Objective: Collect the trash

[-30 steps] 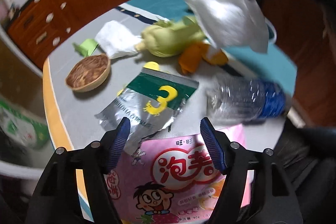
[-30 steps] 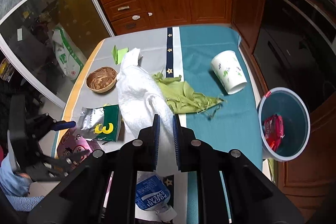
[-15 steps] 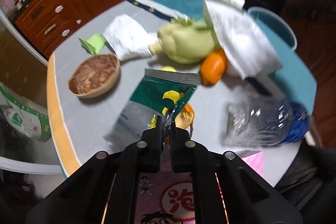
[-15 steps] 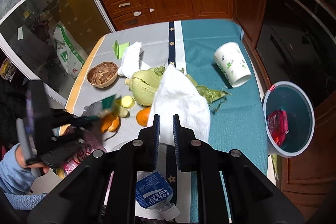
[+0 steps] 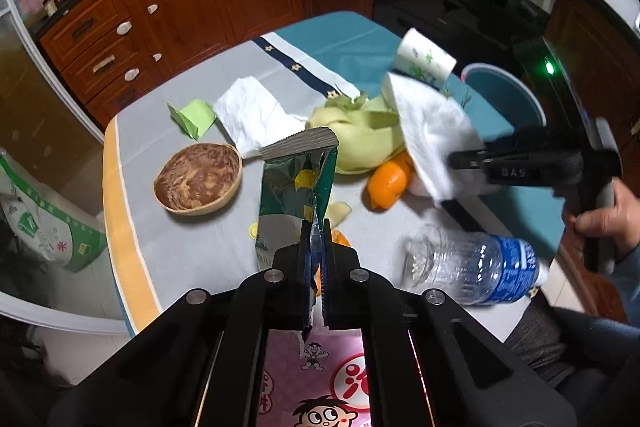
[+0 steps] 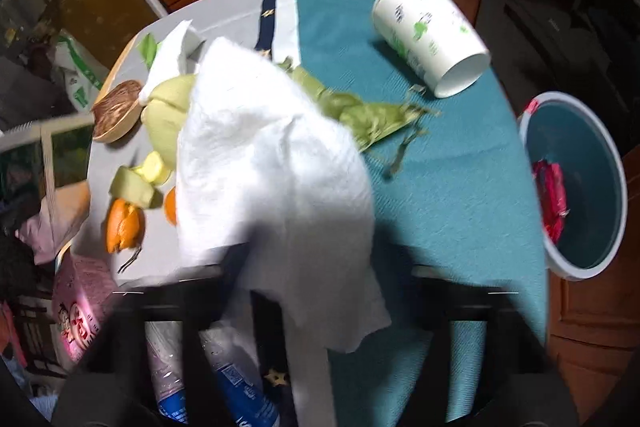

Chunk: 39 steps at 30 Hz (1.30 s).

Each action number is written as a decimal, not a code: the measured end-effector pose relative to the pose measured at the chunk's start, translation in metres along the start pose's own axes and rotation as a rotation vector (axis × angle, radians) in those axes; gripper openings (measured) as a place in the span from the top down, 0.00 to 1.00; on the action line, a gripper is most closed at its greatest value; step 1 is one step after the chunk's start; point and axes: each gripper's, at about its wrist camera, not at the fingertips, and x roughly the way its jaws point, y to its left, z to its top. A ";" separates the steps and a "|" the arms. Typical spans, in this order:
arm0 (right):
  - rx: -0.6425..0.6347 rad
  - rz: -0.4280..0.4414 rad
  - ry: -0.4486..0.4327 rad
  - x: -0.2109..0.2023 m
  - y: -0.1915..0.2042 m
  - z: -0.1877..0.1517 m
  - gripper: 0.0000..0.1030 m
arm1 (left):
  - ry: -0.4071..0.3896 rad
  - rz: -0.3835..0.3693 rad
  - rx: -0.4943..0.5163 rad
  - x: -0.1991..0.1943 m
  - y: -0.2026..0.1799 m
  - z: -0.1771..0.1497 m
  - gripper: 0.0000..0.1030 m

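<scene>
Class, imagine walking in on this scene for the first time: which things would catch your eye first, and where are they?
The green and silver snack packet stands out, pinched upright in the left gripper above the cluttered table. So does the big white paper towel dangling from the right gripper over the corn husks. A blue bin with a red wrapper inside waits beside the table.

Two wrist fisheyes, steeply downward and close over one cluttered table (image 5: 192, 235), both showing the bin (image 6: 576, 183).

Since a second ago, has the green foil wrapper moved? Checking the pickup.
Yes. The green foil wrapper, pinched in the left tool, now stands lifted off the table beside the wooden bowl.
</scene>
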 end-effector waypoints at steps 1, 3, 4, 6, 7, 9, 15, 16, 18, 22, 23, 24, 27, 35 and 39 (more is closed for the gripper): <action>-0.002 0.006 -0.009 -0.005 0.002 0.000 0.96 | -0.007 -0.005 -0.005 -0.003 0.000 0.002 0.96; -0.017 0.010 -0.055 -0.026 0.007 -0.002 0.97 | -0.023 -0.025 -0.006 -0.010 -0.001 0.008 0.96; -0.017 0.026 -0.072 -0.035 0.007 -0.002 0.97 | -0.034 -0.034 -0.001 -0.014 -0.003 0.010 0.96; -0.019 0.060 -0.126 -0.064 0.009 -0.002 0.97 | -0.057 -0.063 0.016 -0.023 -0.012 0.018 0.96; -0.019 0.071 -0.150 -0.076 0.009 -0.001 0.97 | -0.066 -0.080 0.024 -0.027 -0.016 0.022 0.96; -0.018 0.093 -0.210 -0.106 0.007 0.000 0.97 | -0.083 -0.118 0.042 -0.034 -0.028 0.031 0.96; 0.004 0.079 -0.350 -0.168 -0.014 0.008 0.97 | -0.117 -0.202 0.099 -0.043 -0.066 0.057 0.96; 0.010 0.071 -0.363 -0.174 -0.020 0.011 0.97 | -0.120 -0.216 0.109 -0.044 -0.073 0.062 0.96; 0.028 0.052 -0.380 -0.180 -0.034 0.011 0.97 | -0.122 -0.243 0.133 -0.045 -0.090 0.072 0.96; 0.093 0.020 -0.394 -0.186 -0.070 0.010 0.97 | -0.121 -0.286 0.198 -0.040 -0.131 0.096 0.96; 0.112 0.008 -0.398 -0.187 -0.083 0.009 0.97 | -0.119 -0.293 0.210 -0.037 -0.138 0.102 0.96; 0.130 0.000 -0.402 -0.187 -0.095 0.008 0.97 | -0.116 -0.305 0.229 -0.034 -0.151 0.110 0.96; 0.191 -0.038 -0.409 -0.188 -0.132 0.005 0.97 | -0.106 -0.348 0.284 -0.024 -0.187 0.131 0.96; 0.352 -0.131 -0.329 -0.155 -0.238 -0.005 0.97 | -0.022 -0.422 0.395 0.054 -0.288 0.180 0.96; 0.400 -0.136 -0.263 -0.125 -0.272 -0.007 0.96 | 0.057 -0.422 0.411 0.109 -0.320 0.192 0.96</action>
